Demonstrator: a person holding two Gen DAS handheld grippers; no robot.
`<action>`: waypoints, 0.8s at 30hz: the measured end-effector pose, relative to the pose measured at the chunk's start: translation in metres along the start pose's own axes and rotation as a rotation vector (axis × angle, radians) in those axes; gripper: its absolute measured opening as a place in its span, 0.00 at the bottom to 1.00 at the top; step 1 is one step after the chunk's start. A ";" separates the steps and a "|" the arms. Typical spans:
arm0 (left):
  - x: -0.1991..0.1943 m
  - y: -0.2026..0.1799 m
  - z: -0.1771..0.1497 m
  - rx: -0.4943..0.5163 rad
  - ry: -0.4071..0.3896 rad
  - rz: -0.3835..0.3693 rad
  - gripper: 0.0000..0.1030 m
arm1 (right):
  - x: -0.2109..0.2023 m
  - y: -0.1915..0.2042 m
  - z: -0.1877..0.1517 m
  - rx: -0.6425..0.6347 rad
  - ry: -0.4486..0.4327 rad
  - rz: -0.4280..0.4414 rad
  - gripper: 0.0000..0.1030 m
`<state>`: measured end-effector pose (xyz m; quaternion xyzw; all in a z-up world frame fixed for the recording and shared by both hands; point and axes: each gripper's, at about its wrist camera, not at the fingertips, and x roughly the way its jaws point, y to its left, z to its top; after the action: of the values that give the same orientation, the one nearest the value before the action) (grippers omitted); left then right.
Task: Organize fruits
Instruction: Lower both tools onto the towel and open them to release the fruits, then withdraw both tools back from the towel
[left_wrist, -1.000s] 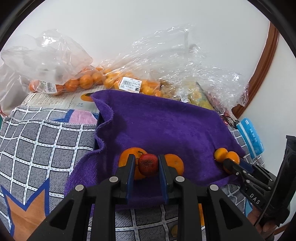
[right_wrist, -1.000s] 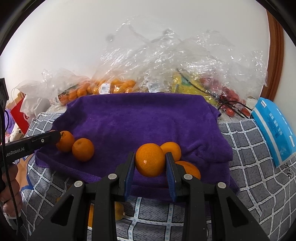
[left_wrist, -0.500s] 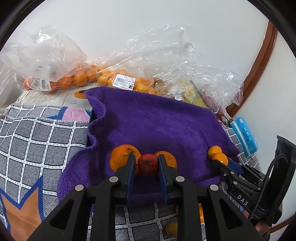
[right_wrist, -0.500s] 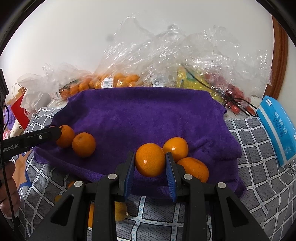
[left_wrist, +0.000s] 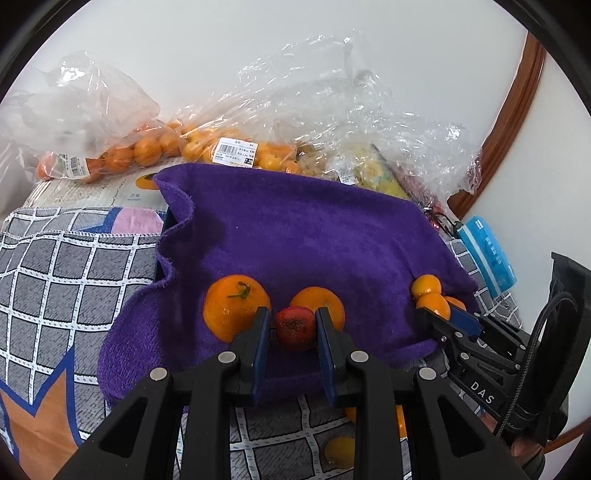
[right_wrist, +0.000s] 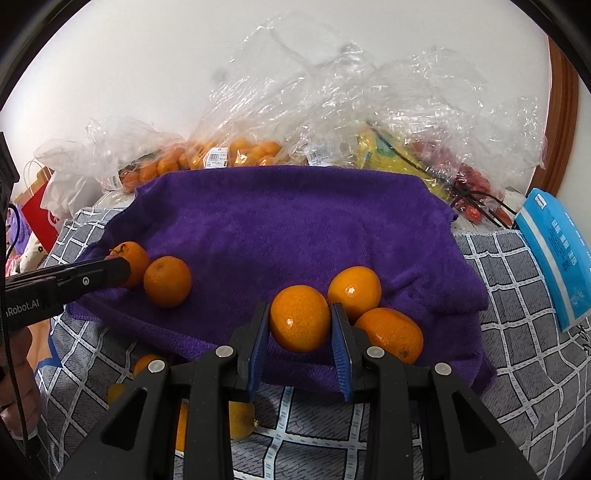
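Observation:
A purple towel (left_wrist: 303, 243) lies spread over a checked cloth. My left gripper (left_wrist: 292, 328) is shut on a small red fruit (left_wrist: 295, 328), just in front of two oranges (left_wrist: 236, 310) on the towel's near left. My right gripper (right_wrist: 300, 325) is shut on an orange (right_wrist: 300, 323), held above the towel's (right_wrist: 295, 229) near edge beside two more oranges (right_wrist: 354, 291). From the right wrist view the left gripper (right_wrist: 110, 271) reaches in from the left, next to two oranges (right_wrist: 167, 281). In the left wrist view the right gripper (left_wrist: 439, 314) sits at the right with its orange.
Clear plastic bags of oranges (left_wrist: 147, 151) and other packed fruit (right_wrist: 388, 155) are piled along the wall behind the towel. A blue packet (right_wrist: 554, 251) lies at the right. Loose fruit (right_wrist: 240, 417) lies on the checked cloth (right_wrist: 517, 350) below the towel's near edge. A hand (right_wrist: 18, 380) holds the left gripper.
Both grippers keep their fruit. The views have drifted slightly, so the oranges on the towel show a little further from the fingers than before.

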<state>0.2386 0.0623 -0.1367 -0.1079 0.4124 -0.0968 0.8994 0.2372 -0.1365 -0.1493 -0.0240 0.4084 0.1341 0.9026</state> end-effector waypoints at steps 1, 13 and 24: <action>0.000 0.000 0.000 0.001 0.000 0.001 0.23 | 0.000 0.000 0.000 0.000 0.001 0.000 0.31; 0.004 -0.003 -0.001 0.017 0.013 0.012 0.23 | 0.000 0.000 -0.001 0.002 0.001 0.003 0.31; -0.001 -0.005 -0.001 0.017 0.011 0.007 0.38 | -0.003 0.001 -0.002 0.003 -0.005 0.001 0.32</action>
<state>0.2369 0.0581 -0.1347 -0.0983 0.4171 -0.0978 0.8982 0.2340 -0.1370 -0.1479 -0.0221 0.4066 0.1338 0.9035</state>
